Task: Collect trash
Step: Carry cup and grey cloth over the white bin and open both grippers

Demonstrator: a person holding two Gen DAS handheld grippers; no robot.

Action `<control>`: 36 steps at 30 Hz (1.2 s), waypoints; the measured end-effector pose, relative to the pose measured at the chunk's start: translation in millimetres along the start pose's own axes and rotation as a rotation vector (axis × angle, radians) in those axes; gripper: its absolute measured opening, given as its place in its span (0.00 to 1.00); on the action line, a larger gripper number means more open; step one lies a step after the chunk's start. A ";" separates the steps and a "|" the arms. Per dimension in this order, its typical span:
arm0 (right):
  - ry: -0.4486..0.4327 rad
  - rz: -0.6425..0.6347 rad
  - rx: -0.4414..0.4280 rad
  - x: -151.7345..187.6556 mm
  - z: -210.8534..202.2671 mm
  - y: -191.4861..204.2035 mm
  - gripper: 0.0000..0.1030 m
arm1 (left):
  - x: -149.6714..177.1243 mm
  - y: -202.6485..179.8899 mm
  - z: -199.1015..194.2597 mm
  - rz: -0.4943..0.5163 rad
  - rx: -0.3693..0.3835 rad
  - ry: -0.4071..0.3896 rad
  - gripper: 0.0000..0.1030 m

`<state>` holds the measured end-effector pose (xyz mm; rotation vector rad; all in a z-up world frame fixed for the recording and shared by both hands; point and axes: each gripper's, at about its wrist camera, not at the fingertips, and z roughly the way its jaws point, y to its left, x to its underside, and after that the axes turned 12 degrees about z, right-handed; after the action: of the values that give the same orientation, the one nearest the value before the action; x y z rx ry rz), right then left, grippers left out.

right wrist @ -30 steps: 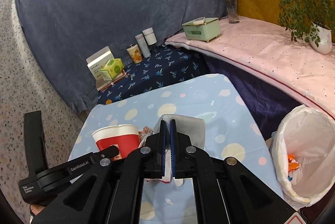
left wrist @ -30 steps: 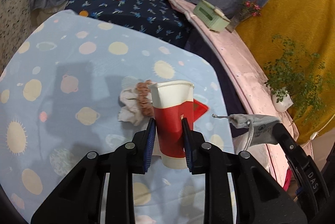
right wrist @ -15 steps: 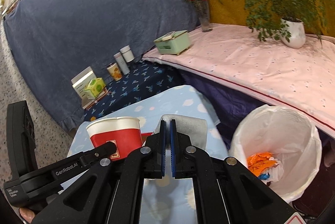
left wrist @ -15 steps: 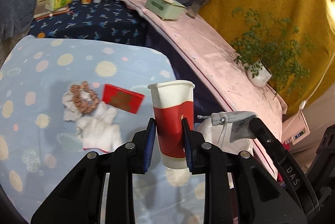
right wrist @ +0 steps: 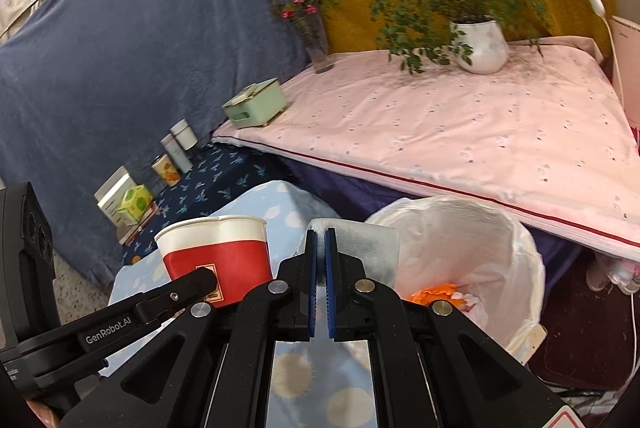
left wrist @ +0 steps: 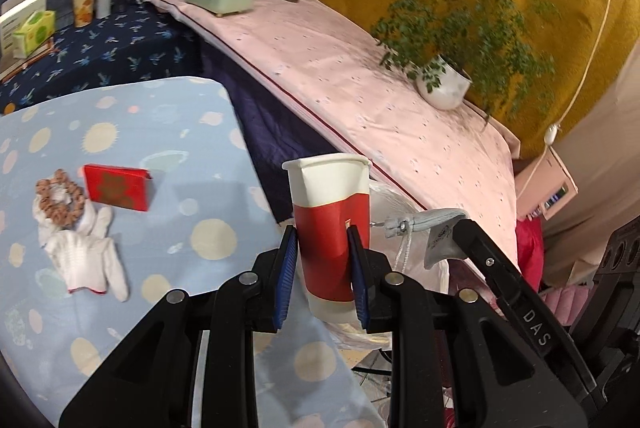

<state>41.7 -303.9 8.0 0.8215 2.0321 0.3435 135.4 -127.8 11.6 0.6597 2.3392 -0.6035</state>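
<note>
Left hand-held gripper (left wrist: pixel 322 260): pinching the red-and-white paper cup (left wrist: pixel 330 224) upright, beyond the bench's (left wrist: pixel 160 131) right edge.
Right hand-held gripper (right wrist: pixel 320 284): pressed together on a grey pouch (right wrist: pixel 366 254), near the white-lined trash bin (right wrist: pixel 516 260).
Bench: red card (left wrist: pixel 116 187), white gloves (left wrist: pixel 86 260), scrunchie (left wrist: pixel 60 197).

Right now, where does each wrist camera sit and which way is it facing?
Left wrist: on the left gripper, facing the blue tablecloth and pink shelf; its fingers clamp the paper cup.
Right wrist: on the right gripper, facing the trash bin; fingers pinch a grey pouch.
Shared: cup, pouch, potted plant, each other's gripper.
</note>
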 end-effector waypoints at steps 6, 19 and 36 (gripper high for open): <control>-0.013 0.045 0.035 -8.2 -1.9 -29.4 0.04 | -1.5 -25.6 21.6 0.047 0.029 0.032 0.24; -0.002 0.092 0.075 -10.4 5.8 -59.8 0.06 | -2.7 -47.1 49.7 0.070 0.030 0.071 0.52; -0.012 0.062 0.075 -5.3 4.9 -41.0 0.29 | 1.0 -23.8 31.7 0.031 -0.018 0.031 0.59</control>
<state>30.5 -338.2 -12.7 0.9321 2.0222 0.2978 134.7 -163.6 -5.3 0.7011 2.3558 -0.5614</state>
